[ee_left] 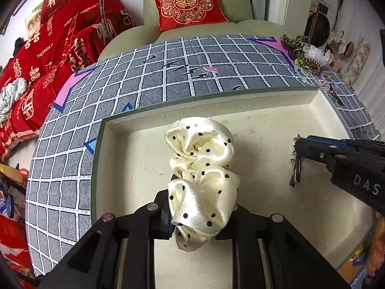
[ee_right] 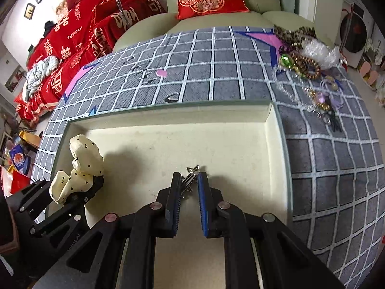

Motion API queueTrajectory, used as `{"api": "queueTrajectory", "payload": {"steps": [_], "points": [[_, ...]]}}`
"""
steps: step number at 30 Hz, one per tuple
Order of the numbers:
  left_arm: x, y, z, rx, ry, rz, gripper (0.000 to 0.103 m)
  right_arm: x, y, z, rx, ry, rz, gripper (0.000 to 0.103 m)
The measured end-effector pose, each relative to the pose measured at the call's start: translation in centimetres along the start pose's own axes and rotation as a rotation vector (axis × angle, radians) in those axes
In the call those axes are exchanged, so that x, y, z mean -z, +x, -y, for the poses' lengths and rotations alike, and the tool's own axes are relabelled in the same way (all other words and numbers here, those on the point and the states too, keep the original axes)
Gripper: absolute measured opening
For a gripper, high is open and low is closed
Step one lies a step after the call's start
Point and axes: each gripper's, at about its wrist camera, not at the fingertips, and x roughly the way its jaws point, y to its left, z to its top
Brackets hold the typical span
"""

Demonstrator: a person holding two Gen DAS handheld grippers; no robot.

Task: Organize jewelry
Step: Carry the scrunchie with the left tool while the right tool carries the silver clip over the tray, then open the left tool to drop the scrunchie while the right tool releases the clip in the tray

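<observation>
A: Item one?
B: Scrunchie (ee_left: 202,180), cream satin with black polka dots, bunched in glossy folds. It sits over the floor of the shallow cream tray (ee_left: 264,130), its lower end between the fingers of the left gripper (ee_left: 199,219). Jaws are narrow around the fabric; whether the pads press it, I cannot tell.

A: Item two?
B: Hair clip (ee_right: 190,179), slim silver metal with star-shaped trim, pinched at the tips of the right gripper (ee_right: 189,180), jaws nearly together on it, above the tray's middle.

A: Tray location?
B: On a grey cloth (ee_left: 120,91) with a white grid and pink and blue shapes.

A: Unsorted stock?
B: A pile of jewelry (ee_right: 305,57) at the cloth's far right corner: brown bead bracelets, clear beads, a green stone, purple pieces.
</observation>
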Motion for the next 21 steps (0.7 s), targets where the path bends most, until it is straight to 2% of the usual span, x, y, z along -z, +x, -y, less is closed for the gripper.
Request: {"api": "queueTrajectory", "payload": {"steps": [1,2,3,9,11,12,13,14,17,21], "points": [[0.0,0.0,-0.2,-0.006,0.003,0.0,0.048,0.0,0.1,0.0,-0.002,0.005,0.0,0.015],[0.0,0.0,0.0,-0.02,0.004,0.0,0.067,0.0,0.1,0.1,-0.003,0.009,-0.001,0.015],[0.0,-0.1,0.0,-0.038,0.001,0.01,0.073,0.0,0.1,0.1,-0.005,0.012,-0.002,0.015],[-0.1,-0.6,-0.4,-0.062,-0.014,0.004,0.073,0.2,-0.6,0.6,-0.036,0.047,-0.002,0.018],[0.0,-1.1,-0.7,-0.062,-0.024,0.018,0.073,0.2,-1.6,0.8,-0.059,0.062,0.017,0.031],[0.0,-1.5,-0.9,-0.063,-0.032,0.025,0.077,0.2,-2.3,0.9,-0.066,0.067,0.031,0.044],[0.0,-1.7,-1.0,-0.059,-0.037,0.027,0.088,0.2,-2.9,0.9,-0.069,0.07,0.044,0.051],[0.0,-2.1,-1.2,-0.061,-0.048,0.035,0.103,0.4,-3.5,0.9,-0.071,0.072,0.057,0.051],[0.0,-3.2,-1.2,-0.073,-0.044,0.067,0.103,0.9,-5.2,0.9,-0.084,0.08,0.077,0.051],[0.4,-4.8,-1.4,-0.072,-0.048,0.082,0.103,1.8,-6.8,1.2,-0.099,0.106,0.095,0.071]]}}
